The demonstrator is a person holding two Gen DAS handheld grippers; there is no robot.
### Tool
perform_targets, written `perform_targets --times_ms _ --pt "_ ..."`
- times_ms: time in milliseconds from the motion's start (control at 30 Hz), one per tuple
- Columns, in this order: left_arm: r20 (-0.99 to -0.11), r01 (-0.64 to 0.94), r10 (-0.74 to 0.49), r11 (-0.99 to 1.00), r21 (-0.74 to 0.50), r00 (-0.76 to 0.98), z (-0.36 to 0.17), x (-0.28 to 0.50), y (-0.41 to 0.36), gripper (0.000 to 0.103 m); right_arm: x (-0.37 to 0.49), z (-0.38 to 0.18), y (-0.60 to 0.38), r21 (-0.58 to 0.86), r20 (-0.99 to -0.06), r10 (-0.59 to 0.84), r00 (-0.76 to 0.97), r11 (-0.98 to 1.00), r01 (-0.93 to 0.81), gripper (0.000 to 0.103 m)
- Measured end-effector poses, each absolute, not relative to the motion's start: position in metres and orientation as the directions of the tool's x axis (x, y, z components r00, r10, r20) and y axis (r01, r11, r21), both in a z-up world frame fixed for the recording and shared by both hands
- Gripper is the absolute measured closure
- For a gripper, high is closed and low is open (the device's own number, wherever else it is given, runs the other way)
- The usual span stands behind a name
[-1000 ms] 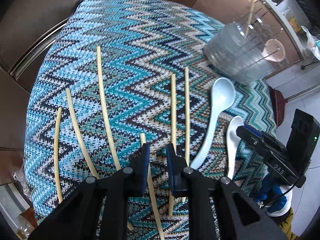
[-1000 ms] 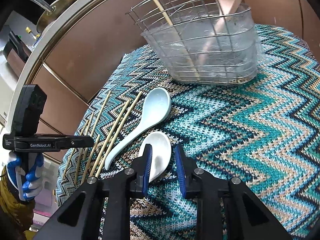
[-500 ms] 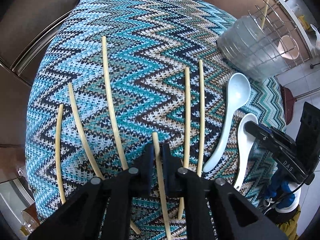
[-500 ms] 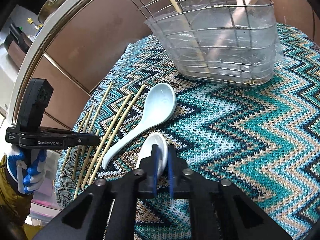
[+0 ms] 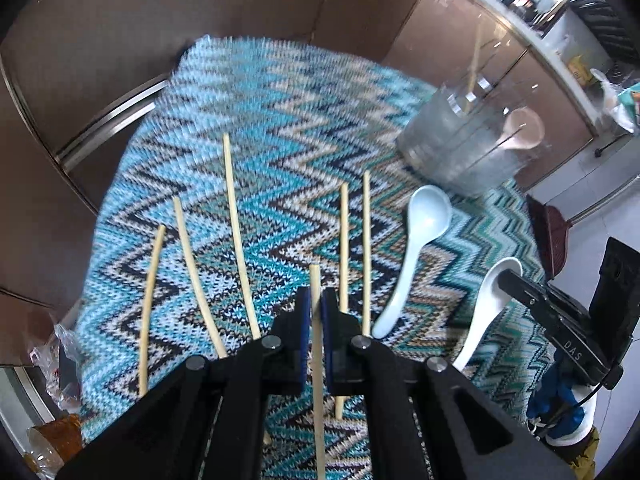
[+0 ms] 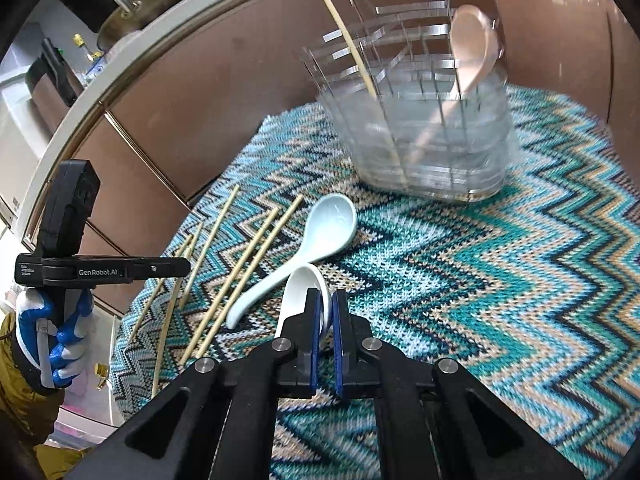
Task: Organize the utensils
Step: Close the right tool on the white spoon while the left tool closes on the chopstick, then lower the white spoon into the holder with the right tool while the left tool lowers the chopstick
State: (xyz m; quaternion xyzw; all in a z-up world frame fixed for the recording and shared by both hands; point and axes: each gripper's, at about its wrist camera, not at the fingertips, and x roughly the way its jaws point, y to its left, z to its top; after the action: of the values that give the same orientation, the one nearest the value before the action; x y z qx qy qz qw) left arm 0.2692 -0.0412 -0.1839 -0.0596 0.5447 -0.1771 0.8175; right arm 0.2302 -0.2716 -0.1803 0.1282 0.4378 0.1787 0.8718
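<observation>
Progress: early. The wire basket (image 6: 420, 128) already holds one chopstick and a pink spoon (image 6: 474, 46). Left on the zigzag-cloth surface (image 5: 280, 128): five loose chopsticks and the pale blue spoon (image 5: 416, 248).

Left gripper (image 5: 315, 312): jaws clamped on a sixth chopstick (image 5: 316, 280), its near end running down between the gripper arms. Right gripper (image 6: 326, 314): jaws clamped on the rim of the white spoon (image 6: 300, 288), whose bowl tilts up off the cloth just beside the blue spoon's handle.

Versus a second ago: both pairs of jaws stood apart over their targets and have since closed on them. Both views now show more cloth and heavy blur on the basket, so both grippers look to be lifting; the white spoon is no longer flat.
</observation>
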Motion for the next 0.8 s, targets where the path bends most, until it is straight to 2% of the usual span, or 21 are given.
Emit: perform_targets --times_ms 300,800 --pt "-0.773 0.212 -0.377 0.926 -0.312 0.511 -0.145 0.226 -0.023 0.098 0.192 -0.141 -0.263 0.315 -0.669 0.374 0.643 0.925 -0.211 0.097" --pt "-0.677 0.179 -0.407 0.907 -0.382 0.614 -0.111 0.188 0.011 0.098 0.147 -0.103 -0.249 0.270 -0.616 0.344 0.708 0.937 -0.220 0.097"
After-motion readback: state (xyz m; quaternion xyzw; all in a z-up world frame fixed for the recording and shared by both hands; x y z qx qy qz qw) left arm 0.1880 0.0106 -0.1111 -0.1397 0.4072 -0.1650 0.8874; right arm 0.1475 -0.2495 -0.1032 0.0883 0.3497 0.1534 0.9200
